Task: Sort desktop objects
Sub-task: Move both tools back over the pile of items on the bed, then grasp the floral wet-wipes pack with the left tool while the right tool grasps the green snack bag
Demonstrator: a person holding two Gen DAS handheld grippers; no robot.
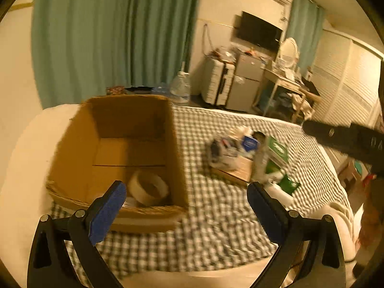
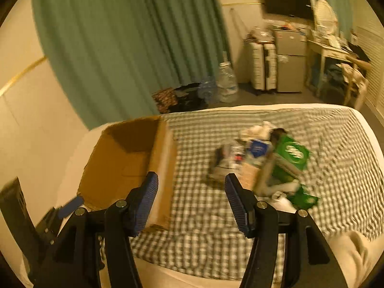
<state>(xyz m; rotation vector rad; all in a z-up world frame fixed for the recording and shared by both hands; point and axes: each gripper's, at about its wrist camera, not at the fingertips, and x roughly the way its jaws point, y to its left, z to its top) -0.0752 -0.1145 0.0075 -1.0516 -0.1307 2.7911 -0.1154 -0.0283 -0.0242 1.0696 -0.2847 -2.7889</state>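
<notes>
An open cardboard box (image 1: pixel 124 148) stands on the left of a checked cloth (image 1: pixel 211 228); it also shows in the right wrist view (image 2: pixel 124 160). A roll of tape (image 1: pixel 148 188) lies inside it near the front. A blurred pile of small objects (image 1: pixel 249 156) lies to the right, with a green packet (image 2: pixel 291 154) and a blue-labelled item (image 2: pixel 258 148). My left gripper (image 1: pixel 186 205) is open and empty, above the box's front right corner. My right gripper (image 2: pixel 190 196) is open and empty, between the box and the pile.
The cloth covers a bed with a cream edge (image 2: pixel 288 106). Behind stand green curtains (image 1: pixel 115 36), water bottles (image 2: pixel 226 84), a suitcase (image 1: pixel 218 84), a small fridge (image 1: pixel 247 81) and a cluttered desk (image 1: pixel 292 84). The right gripper's dark body (image 1: pixel 345 141) crosses the left view.
</notes>
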